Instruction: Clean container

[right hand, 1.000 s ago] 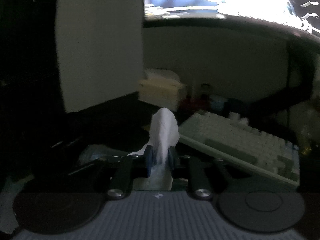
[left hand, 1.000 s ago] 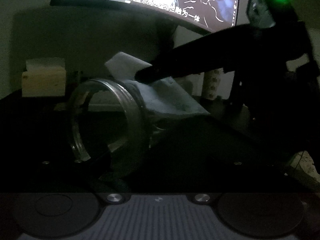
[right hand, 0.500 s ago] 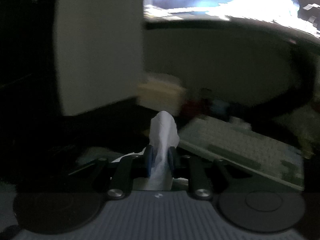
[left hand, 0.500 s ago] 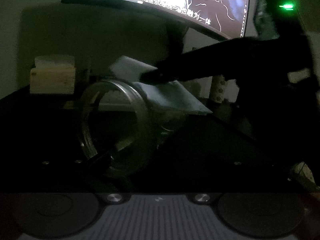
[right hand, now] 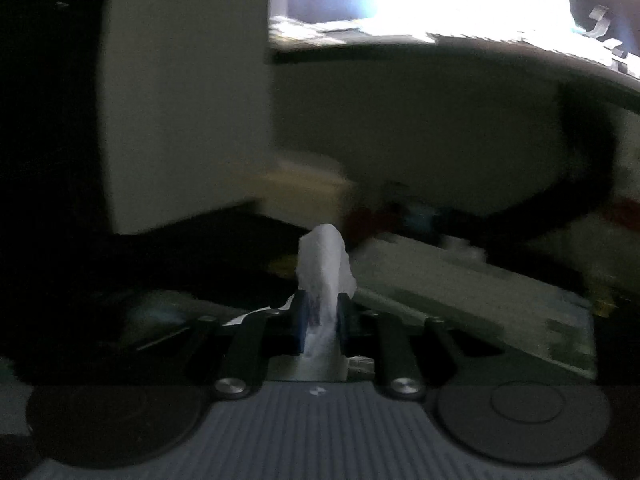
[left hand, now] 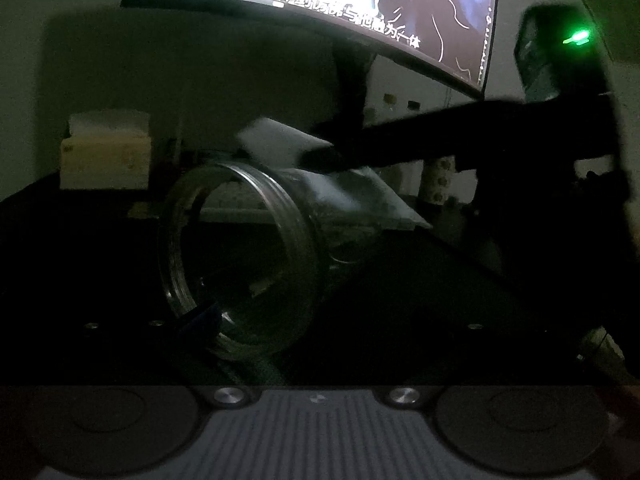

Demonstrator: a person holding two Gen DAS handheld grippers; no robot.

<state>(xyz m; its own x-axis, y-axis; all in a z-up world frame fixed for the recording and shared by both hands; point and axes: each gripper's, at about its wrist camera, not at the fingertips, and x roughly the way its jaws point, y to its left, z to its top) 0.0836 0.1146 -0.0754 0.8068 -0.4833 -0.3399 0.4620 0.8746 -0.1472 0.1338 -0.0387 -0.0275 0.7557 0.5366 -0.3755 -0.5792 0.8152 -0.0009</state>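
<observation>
The right gripper (right hand: 320, 316) has its jaws narrowed onto one white tissue (right hand: 325, 260), bunched and standing up between them. One glass container (left hand: 240, 256) lies on its side, mouth toward the left camera; whether the left jaws hold it cannot be told in the dark.

Recommended: keep the container steady, bring the tissue against the glass with light pressure, and wipe around it.

Count: one container, one tissue, one monitor (left hand: 360, 8), one keyboard (right hand: 472, 296).
</observation>
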